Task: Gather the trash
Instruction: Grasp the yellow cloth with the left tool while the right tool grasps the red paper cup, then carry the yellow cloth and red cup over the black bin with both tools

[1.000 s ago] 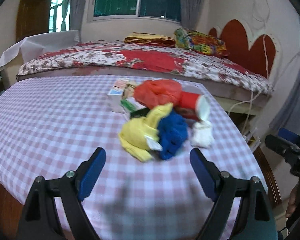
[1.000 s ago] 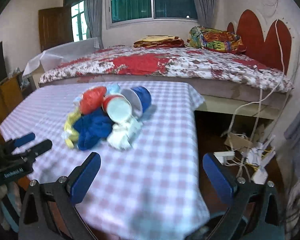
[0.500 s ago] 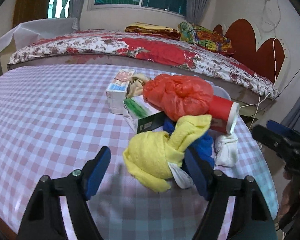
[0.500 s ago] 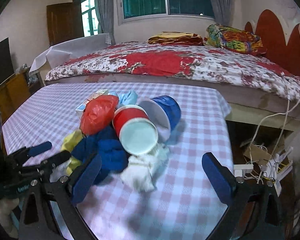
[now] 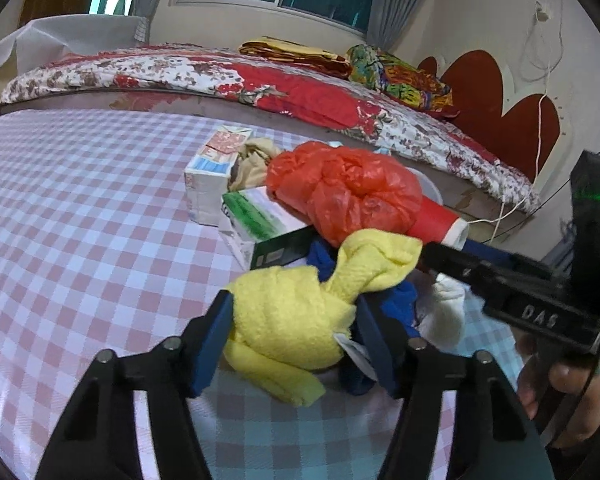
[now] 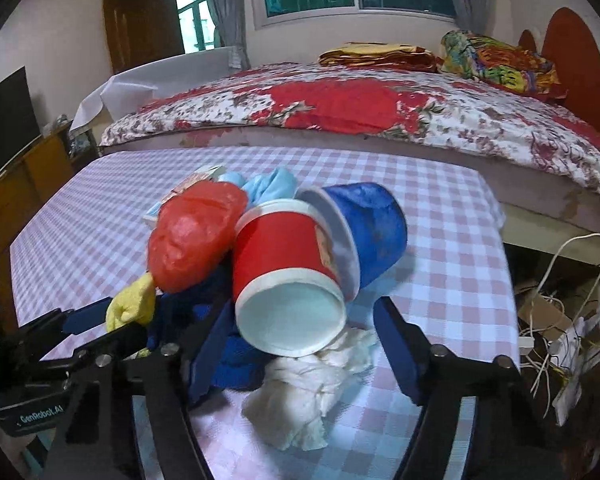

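Observation:
A heap of trash lies on the checked tablecloth (image 5: 80,240). My left gripper (image 5: 294,332) has its blue fingers on both sides of a yellow cloth (image 5: 296,320), closing on it. A red plastic bag (image 5: 344,196), a green and white box (image 5: 260,220) and a white carton (image 5: 212,176) lie behind. My right gripper (image 6: 300,344) is open around the mouth of a red paper cup (image 6: 284,264) lying on its side, above a white tissue wad (image 6: 304,388). A blue cup (image 6: 368,228) lies beside it.
A blue cloth (image 6: 236,360) lies under the cups. A bed (image 6: 360,108) with a floral cover runs along the far side of the table. Cables and a power strip (image 6: 556,344) lie on the floor to the right, past the table edge.
Both grippers have moved forward into the heap. The left fingers have narrowed around the yellow cloth. The right fingers have narrowed on either side of the red cup.

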`<state>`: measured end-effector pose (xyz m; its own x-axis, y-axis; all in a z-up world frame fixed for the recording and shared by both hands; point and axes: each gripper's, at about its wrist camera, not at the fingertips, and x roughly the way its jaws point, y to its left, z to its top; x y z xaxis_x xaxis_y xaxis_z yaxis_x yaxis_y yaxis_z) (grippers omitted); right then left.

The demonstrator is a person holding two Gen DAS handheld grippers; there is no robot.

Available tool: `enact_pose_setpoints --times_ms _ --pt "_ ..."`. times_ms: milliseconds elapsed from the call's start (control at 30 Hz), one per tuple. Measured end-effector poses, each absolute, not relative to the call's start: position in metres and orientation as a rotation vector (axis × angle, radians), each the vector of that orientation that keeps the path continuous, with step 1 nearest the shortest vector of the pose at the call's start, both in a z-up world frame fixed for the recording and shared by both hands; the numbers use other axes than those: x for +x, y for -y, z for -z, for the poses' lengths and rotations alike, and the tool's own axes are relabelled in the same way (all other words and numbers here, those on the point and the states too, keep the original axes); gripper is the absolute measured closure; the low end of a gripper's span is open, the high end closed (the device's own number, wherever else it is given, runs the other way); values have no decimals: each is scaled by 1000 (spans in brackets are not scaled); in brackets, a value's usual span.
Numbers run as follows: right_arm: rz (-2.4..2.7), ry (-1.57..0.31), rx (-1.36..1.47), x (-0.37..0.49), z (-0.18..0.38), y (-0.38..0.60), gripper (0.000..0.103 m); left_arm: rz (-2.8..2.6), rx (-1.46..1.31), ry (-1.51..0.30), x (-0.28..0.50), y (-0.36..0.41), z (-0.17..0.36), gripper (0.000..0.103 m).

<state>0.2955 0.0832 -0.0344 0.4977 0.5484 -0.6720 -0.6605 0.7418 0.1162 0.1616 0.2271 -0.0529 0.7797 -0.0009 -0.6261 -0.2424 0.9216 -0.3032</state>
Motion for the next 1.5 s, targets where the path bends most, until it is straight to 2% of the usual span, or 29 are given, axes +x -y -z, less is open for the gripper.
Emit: enact_pose_setpoints --times_ms 33,167,967,1500 --pt "-748 -754 -165 294 36 -84 45 -126 -397 -663 161 -228 52 49" --pt "-768 -745 -170 289 36 -87 45 -128 -404 -647 157 -231 49 57" --pt "-723 -608 -170 233 -6 -45 46 -225 -341 -540 108 -237 15 59" --pt "-588 -603 -132 171 -20 50 46 -89 -272 -565 91 -170 6 63"
